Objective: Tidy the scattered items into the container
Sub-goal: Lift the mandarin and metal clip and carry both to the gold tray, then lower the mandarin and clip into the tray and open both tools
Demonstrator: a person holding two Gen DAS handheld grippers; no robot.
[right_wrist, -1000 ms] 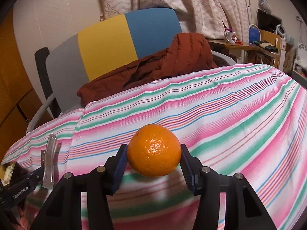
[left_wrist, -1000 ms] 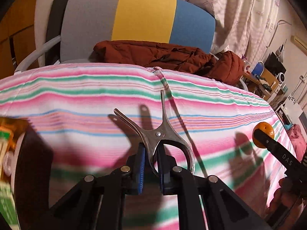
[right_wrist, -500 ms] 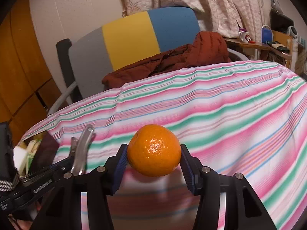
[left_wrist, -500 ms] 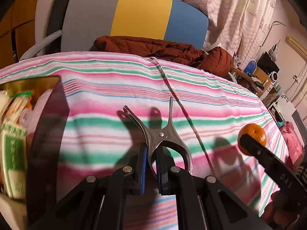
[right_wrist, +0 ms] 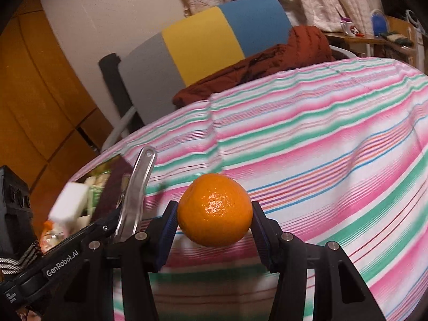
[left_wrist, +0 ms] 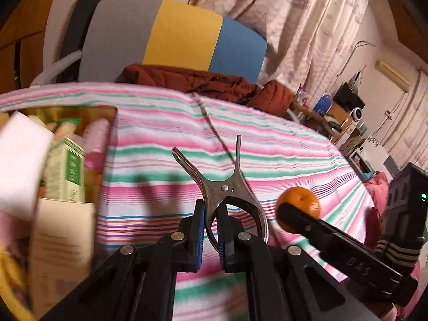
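With the container (left_wrist: pixel 67 112) at the worktop's (left_wrist: pixel 267 144) left edge already well filled, the left hand-held gripper (left_wrist: pixel 211 230) clamps a metal clip (left_wrist: pixel 227 187) and the right hand-held gripper (right_wrist: pixel 214 230) an orange (right_wrist: pixel 215 210), both held above the cloth and not yet dropped in.

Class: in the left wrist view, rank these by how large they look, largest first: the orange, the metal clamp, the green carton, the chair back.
1. chair back
2. metal clamp, though it is nearest the lens, which inflates it
3. green carton
4. orange
The carton is blurred, so its place against the clamp is unsure.
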